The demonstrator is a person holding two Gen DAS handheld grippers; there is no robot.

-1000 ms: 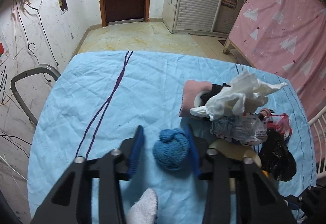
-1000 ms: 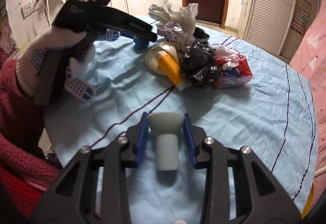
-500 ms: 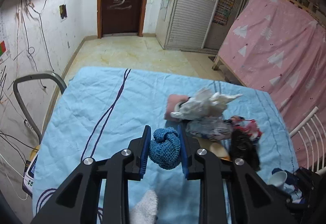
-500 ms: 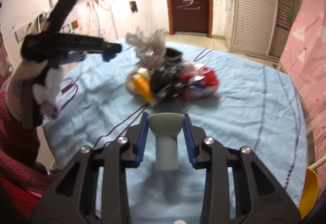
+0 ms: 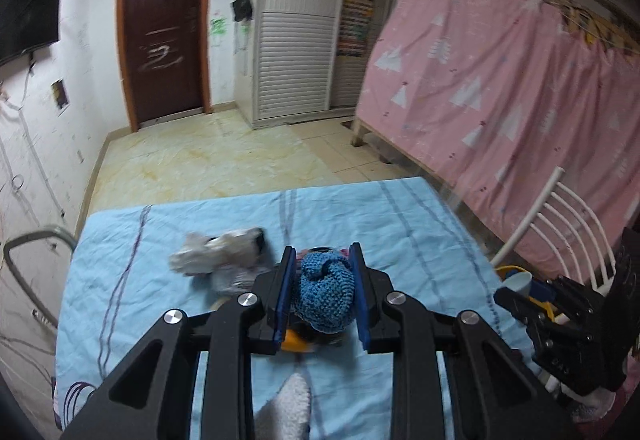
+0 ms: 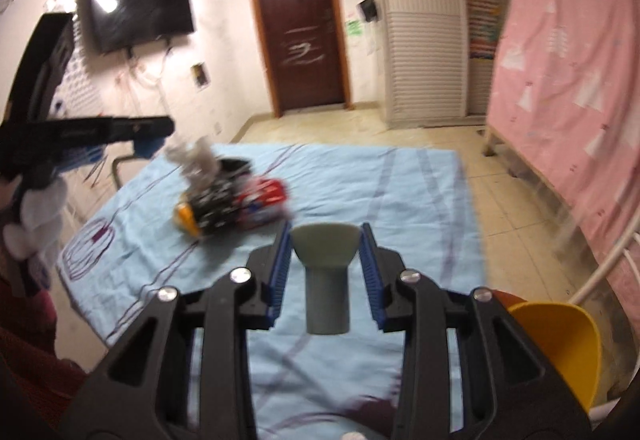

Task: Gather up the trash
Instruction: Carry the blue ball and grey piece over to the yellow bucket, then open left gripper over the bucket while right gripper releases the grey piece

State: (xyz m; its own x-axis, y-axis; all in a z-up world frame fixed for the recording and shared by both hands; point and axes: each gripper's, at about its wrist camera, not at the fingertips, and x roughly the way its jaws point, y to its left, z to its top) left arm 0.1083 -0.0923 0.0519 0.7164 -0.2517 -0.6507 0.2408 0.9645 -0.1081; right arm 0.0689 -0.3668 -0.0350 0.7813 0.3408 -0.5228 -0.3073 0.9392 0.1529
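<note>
A blue knitted ball (image 5: 325,294) is clamped between the pads of the left tongs (image 5: 322,300), lifted clear of the desk (image 5: 400,215). A grey funnel-shaped piece (image 6: 325,272) is gripped at its flared head by the right tongs (image 6: 325,274), its stem hanging toward 6 o'clock. The remaining trash heap (image 6: 232,199) is left on the blue cloth, at 10 o'clock from the right tongs. A yellow bin (image 6: 560,344) is seen at 4 o'clock. The soft ball could be squeezed out if the grip is loosened during a swing. The funnel-shaped piece, held only at its sloped rim, could pivot or slip. Either item could be dropped beside the yellow bin if released early.
</note>
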